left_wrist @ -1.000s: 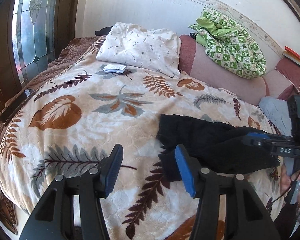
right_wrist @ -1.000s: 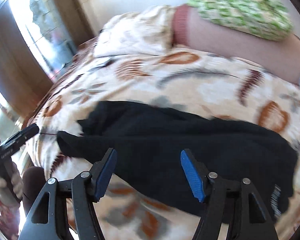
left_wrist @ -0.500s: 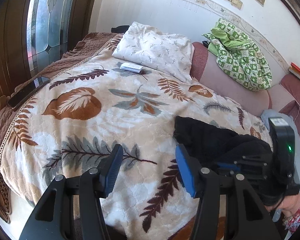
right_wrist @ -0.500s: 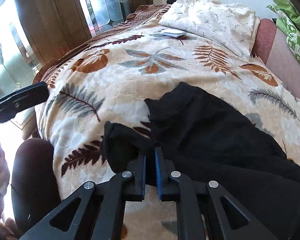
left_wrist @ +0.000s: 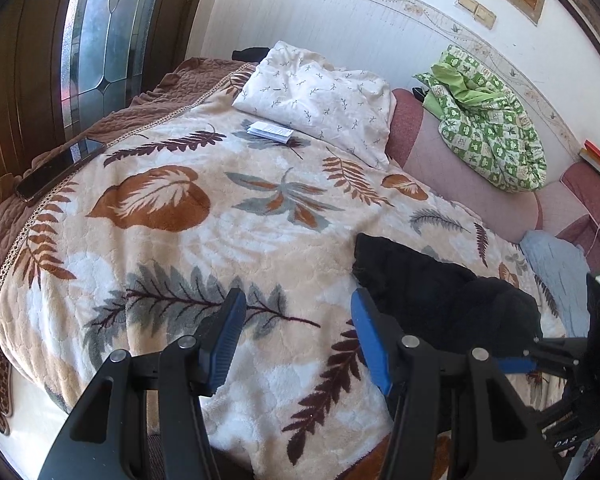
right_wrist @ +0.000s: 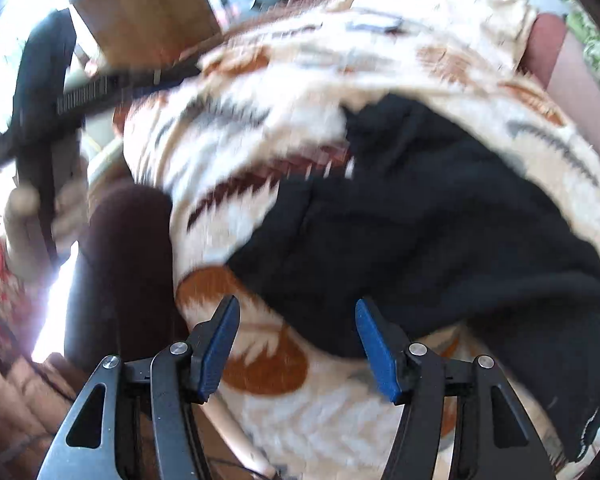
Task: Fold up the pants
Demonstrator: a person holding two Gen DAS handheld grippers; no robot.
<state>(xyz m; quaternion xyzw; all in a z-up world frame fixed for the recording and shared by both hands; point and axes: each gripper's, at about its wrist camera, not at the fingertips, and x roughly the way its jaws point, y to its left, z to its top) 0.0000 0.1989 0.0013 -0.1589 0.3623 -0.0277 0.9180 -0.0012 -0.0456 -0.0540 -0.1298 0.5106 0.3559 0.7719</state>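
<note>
The black pants (left_wrist: 440, 292) are laid in a bunched heap on the leaf-patterned blanket (left_wrist: 228, 248) of the bed, probably so that they can be spread flat for folding. In the left view they are seen at lower right, just beside the left claw (left_wrist: 298, 340), which is held apart over bare blanket. The right claw (right_wrist: 298, 340) is also spread wide and grips nothing; in its blurred view the pants fill the centre and right, just above its right finger.

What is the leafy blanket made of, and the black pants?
The blanket looks like thick plush fleece: its surface is fuzzy and embossed in soft bumps. The black pants look like matte knit or fleece cloth, limp and without shine; the exact fibre can't be told.
</note>
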